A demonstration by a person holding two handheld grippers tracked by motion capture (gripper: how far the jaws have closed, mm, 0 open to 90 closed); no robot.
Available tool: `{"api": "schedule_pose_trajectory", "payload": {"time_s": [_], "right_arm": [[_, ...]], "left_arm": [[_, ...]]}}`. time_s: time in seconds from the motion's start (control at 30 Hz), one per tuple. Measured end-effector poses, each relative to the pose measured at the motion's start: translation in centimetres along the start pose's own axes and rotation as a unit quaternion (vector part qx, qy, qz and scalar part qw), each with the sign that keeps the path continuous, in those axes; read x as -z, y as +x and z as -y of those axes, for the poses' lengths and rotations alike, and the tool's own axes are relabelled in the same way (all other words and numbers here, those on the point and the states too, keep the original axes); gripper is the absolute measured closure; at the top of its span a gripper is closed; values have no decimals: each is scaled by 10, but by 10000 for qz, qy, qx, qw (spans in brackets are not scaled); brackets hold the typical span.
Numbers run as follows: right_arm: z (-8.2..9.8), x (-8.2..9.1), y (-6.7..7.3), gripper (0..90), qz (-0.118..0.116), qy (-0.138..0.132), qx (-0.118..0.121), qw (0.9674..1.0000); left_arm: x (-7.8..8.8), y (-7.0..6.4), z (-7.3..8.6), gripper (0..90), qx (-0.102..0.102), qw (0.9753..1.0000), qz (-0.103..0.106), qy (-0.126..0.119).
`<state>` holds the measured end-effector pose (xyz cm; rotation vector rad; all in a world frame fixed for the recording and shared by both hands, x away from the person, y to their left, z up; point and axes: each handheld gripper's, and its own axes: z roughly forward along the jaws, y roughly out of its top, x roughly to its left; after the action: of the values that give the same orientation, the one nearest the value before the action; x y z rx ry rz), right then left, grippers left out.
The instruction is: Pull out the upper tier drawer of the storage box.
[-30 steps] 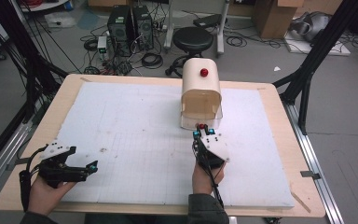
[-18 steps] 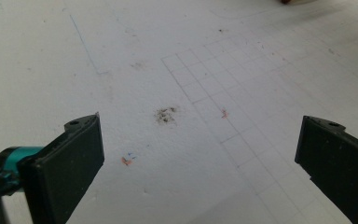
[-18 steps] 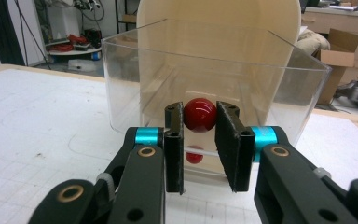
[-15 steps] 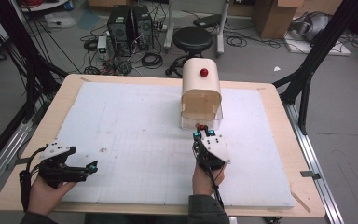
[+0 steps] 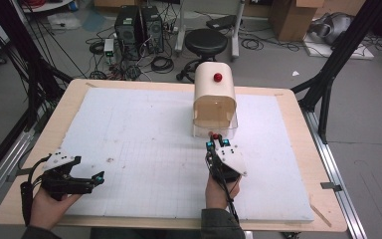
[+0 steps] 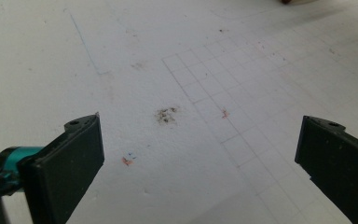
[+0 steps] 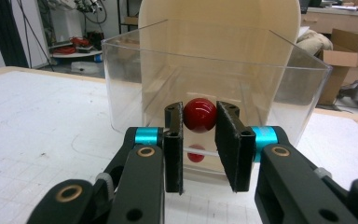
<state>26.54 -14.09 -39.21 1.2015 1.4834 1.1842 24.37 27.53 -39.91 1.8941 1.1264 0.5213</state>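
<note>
A cream arched box point(image 5: 214, 92) stands at the far middle of the white mat, with a red knob point(image 5: 218, 77) on its top. A clear plastic drawer point(image 5: 230, 125) sticks out of its near side. In the right gripper view the drawer point(image 7: 279, 88) carries a red ball knob point(image 7: 199, 115) on its front wall. My right gripper point(image 7: 199, 135) is shut on that knob, one pad on each side. From above, the right gripper point(image 5: 218, 143) points away from me at the drawer front. My left gripper point(image 5: 97, 177) rests low at the near left, open and holding nothing point(image 6: 200, 158).
The white gridded foam mat point(image 5: 144, 144) covers a wooden table point(image 5: 298, 114). A small dark smudge point(image 6: 167, 115) marks the mat ahead of the left gripper. Beyond the table are a black stool point(image 5: 206, 42), computer towers point(image 5: 135, 27) and cables on the floor.
</note>
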Motion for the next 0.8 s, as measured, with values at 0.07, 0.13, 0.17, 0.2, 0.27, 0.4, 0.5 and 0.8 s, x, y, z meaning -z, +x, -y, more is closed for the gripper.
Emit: {"api": "schedule_pose_trajectory", "payload": {"time_s": [0.07, 0.13, 0.17, 0.2, 0.27, 0.4, 0.5, 0.8], "right_arm": [[0, 0, 0, 723, -7, 5, -6, 10000], [0, 0, 0, 722, -10, 13, 4, 10000], [0, 0, -1, 722, -24, 7, 4, 10000], [1, 0, -1, 722, -30, 5, -1, 10000], [1, 1, 0, 721, -33, 23, -7, 10000], [2, 1, -1, 719, -49, 13, -2, 10000], [2, 2, -1, 717, -55, 14, -16, 10000], [6, 5, -3, 706, -128, -12, -22, 9999]], "left_arm": [[0, 0, 0, 17, 2, 10000, -1, 2], [0, 0, 0, 17, 0, 10000, 1, 0], [0, 0, 0, 17, -1, 10000, 1, -1], [0, 0, 0, 17, -1, 10000, -6, -5], [0, 0, 0, 17, -2, 10000, -6, -6], [0, 0, 0, 17, -1, 10000, -5, -6], [0, 0, 0, 17, -3, 10000, -6, -5], [0, 0, 0, 17, 5, 10000, -4, -14]]}}
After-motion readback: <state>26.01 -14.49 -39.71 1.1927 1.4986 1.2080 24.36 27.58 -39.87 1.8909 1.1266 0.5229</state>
